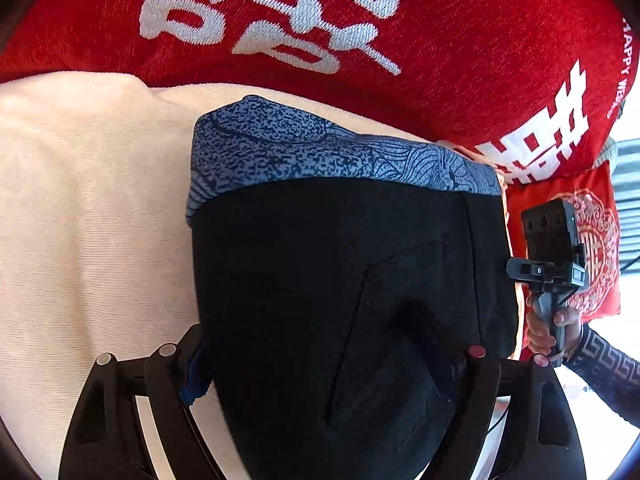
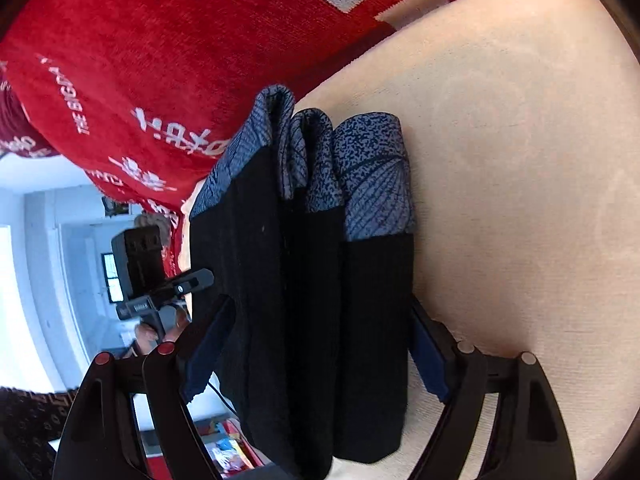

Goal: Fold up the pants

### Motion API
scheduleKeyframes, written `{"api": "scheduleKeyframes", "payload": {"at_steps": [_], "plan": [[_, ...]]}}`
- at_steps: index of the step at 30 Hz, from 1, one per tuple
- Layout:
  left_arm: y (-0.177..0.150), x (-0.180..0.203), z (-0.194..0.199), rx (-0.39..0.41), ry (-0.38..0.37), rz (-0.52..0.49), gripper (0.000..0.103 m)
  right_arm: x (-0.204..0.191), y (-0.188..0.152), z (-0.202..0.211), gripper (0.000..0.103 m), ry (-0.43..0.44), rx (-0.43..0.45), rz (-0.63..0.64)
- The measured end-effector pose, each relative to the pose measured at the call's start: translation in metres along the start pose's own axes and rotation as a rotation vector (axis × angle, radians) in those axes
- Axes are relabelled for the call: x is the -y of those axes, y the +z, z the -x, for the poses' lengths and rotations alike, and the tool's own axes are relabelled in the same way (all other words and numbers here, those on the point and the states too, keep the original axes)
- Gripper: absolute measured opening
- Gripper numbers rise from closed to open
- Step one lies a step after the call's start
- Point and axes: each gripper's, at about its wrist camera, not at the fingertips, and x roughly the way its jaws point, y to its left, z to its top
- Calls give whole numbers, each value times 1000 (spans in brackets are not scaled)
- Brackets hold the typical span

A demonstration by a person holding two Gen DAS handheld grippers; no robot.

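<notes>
My left gripper (image 1: 324, 356) clamps folded pants (image 1: 340, 272) between both fingers, patterned blue cuff ahead of tips, cream sheet (image 1: 88, 208) left, red blanket (image 1: 400, 40) beyond. My right gripper (image 2: 316, 344) grips same bundle, three layers stacked between fingers.

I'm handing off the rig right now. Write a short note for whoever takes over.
Left gripper: fingers spread around the folded pants, which fill the gap.
Right gripper: same, straddling the bundle's stacked layers from its side.
Pants: folded into a thick bundle, patterned blue band at the far end, against the beige cushion below the red blanket.
Done: folds made.
Left: set the bundle down and let go.
</notes>
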Motion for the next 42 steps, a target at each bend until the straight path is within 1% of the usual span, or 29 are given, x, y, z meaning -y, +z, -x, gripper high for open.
{"api": "scheduleKeyframes", "payload": {"at_steps": [1, 2, 3, 4, 5, 7, 8, 10, 14, 18, 23, 28, 30, 33, 34, 35, 36, 37, 38, 39, 40, 41, 42], "plan": [[-1, 1, 0, 12, 4, 11, 84, 1, 1, 0, 77, -7, 5, -23], [-3, 0, 3, 25, 4, 15, 80, 1, 2, 0, 67, -24, 5, -30], [-5, 4, 6, 40, 9, 12, 75, -1, 2, 0, 62, -49, 1, -25], [-6, 9, 9, 50, 22, 6, 71, -3, 0, 2, 53, -59, 2, -22], [-7, 14, 11, 58, 35, 3, 70, -4, -1, 4, 48, -45, 5, -32], [-8, 25, 17, 71, 60, 5, 63, -11, -4, 10, 43, -24, 16, -29], [-8, 27, 22, 77, 64, 6, 61, -14, -6, 13, 42, -13, 19, -26], [-12, 36, 33, 89, 70, 4, 59, -23, -10, 18, 42, 10, 17, -18], [-30, 60, 55, 108, 93, -7, 59, -36, -23, 31, 42, 43, -6, -3], [-54, 86, 71, 124, 103, -5, 59, -46, -45, 46, 42, 70, -17, 5], [-86, 99, 81, 109, 122, -7, 59, -54, -80, 56, 42, 71, -7, -5], [-114, 82, 81, 77, 118, 0, 59, -50, -115, 44, 42, 65, 7, -35], [-123, 73, 75, 62, 120, -3, 59, -46, -128, 40, 42, 68, 10, -46], [-135, 57, 60, 39, 132, -11, 60, -33, -143, 25, 43, 41, 12, -66], [-137, 51, 52, 24, 140, -6, 61, -29, -147, 20, 45, 21, 8, -69], [-141, 43, 43, 12, 162, 5, 66, -24, -150, 15, 49, -18, 2, -62], [-143, 38, 41, 29, 181, 11, 78, -21, -153, 10, 51, -67, 5, -48], [-144, 35, 41, 55, 186, 17, 82, -18, -155, 9, 54, -88, 19, -38], [-144, 33, 41, 60, 183, 26, 83, -16, -156, 10, 57, -89, 33, -45], [-144, 33, 41, 58, 190, 34, 87, -15, -157, 12, 59, -97, 44, -59], [-145, 34, 42, 61, 214, 34, 91, -17, -159, 14, 63, -129, 54, -63], [-146, 37, 43, 65, 252, 23, 92, -22, -160, 16, 67, -157, 61, -60], [-147, 41, 45, 66, 277, 13, 92, -26, -162, 18, 69, -193, 69, -54]]}}
